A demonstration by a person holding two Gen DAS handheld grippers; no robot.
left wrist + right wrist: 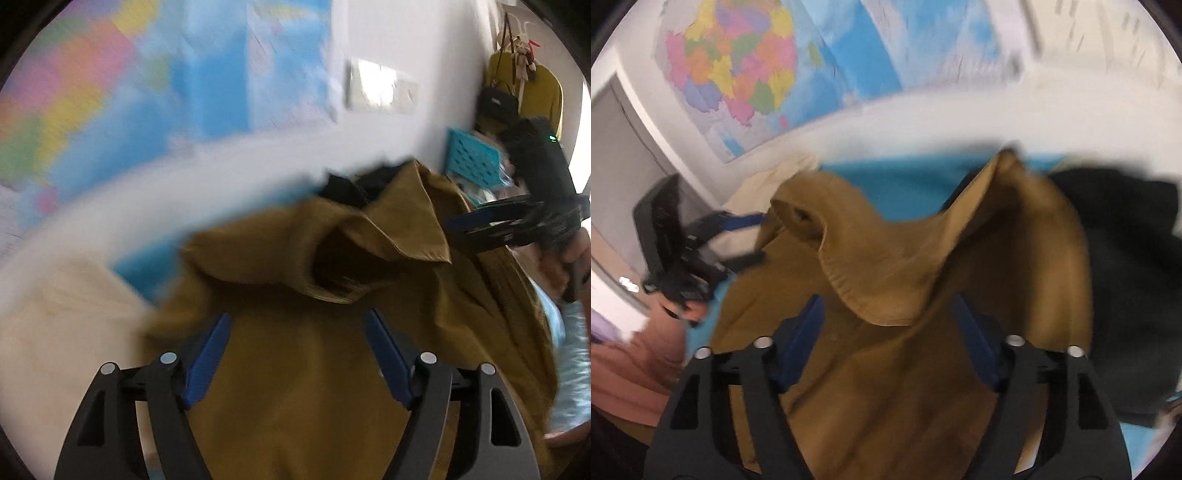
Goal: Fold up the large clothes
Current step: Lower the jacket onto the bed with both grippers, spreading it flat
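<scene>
A large mustard-brown garment (295,369) lies bunched on a blue surface, with a folded flap and an open sleeve or collar raised at its middle. It also fills the right wrist view (905,350). My left gripper (297,321) is open, its blue fingers (207,362) spread wide with the cloth lying loose between them. My right gripper (888,306) is open too, its blue fingers (801,339) apart over the cloth. Each gripper shows in the other's view, the right one (480,229) at the garment's right edge and the left one (753,236) at its left edge.
A black garment (1126,277) lies beside the brown one. A cream cloth (55,332) lies at the left. A coloured wall map (738,66) hangs behind. A turquoise basket (472,158), a yellow chair (535,96) and a black bag stand at the back right.
</scene>
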